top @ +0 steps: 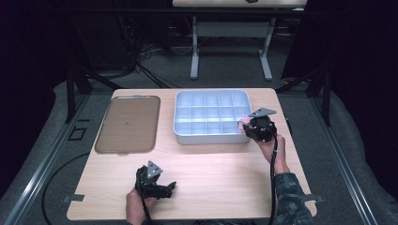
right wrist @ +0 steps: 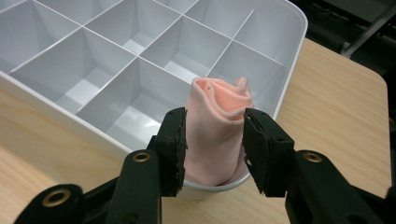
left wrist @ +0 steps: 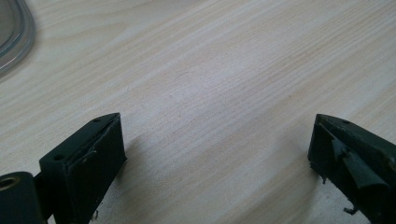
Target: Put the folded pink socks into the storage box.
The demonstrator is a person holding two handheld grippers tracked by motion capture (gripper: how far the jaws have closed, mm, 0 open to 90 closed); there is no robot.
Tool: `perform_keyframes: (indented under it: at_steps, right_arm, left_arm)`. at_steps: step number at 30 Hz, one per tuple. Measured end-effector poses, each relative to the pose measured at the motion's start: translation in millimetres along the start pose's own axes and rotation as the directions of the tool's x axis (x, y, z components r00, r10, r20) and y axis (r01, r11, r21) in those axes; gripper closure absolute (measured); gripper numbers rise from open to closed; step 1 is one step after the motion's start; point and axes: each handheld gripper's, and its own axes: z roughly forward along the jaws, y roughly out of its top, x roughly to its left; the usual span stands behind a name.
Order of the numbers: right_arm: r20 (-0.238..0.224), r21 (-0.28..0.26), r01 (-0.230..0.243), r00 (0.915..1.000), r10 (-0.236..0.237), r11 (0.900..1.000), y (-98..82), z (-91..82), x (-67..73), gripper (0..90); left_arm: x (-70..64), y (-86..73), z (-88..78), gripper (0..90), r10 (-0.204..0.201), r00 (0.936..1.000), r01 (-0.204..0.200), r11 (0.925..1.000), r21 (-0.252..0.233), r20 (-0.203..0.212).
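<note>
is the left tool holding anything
No, the left tool is wide open over bare table, nothing between its jaws.

Both grippers are black. The left gripper (top: 157, 185) carries a grey three-cornered plate on top, and the right gripper (top: 248, 125) has the same kind of plate. A black cable (top: 273, 178) trails from the right gripper along the forearm. The right forearm wears a sleeve (top: 290, 199) with a dark camouflage pattern. In the right gripper view, the jaws are flat black blocks on black arms with brass-coloured rivets (right wrist: 141, 157). In the left gripper view, the pad (left wrist: 359, 169) of one jaw looks torn and peeling.
</note>
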Motion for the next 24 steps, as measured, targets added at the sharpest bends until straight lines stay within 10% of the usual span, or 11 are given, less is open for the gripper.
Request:
perform_keyframes:
  at_steps: [24]
  right_arm:
    - [-0.122, -0.03, -0.04, 0.9918, 0.036, 0.999, -28.2, -77.3, 30.4, 14.2]
  left_arm:
    - [-0.1, 0.0, 0.1, 3.5, -0.002, 1.0, 0.002, 1.0, -0.001, 0.0]
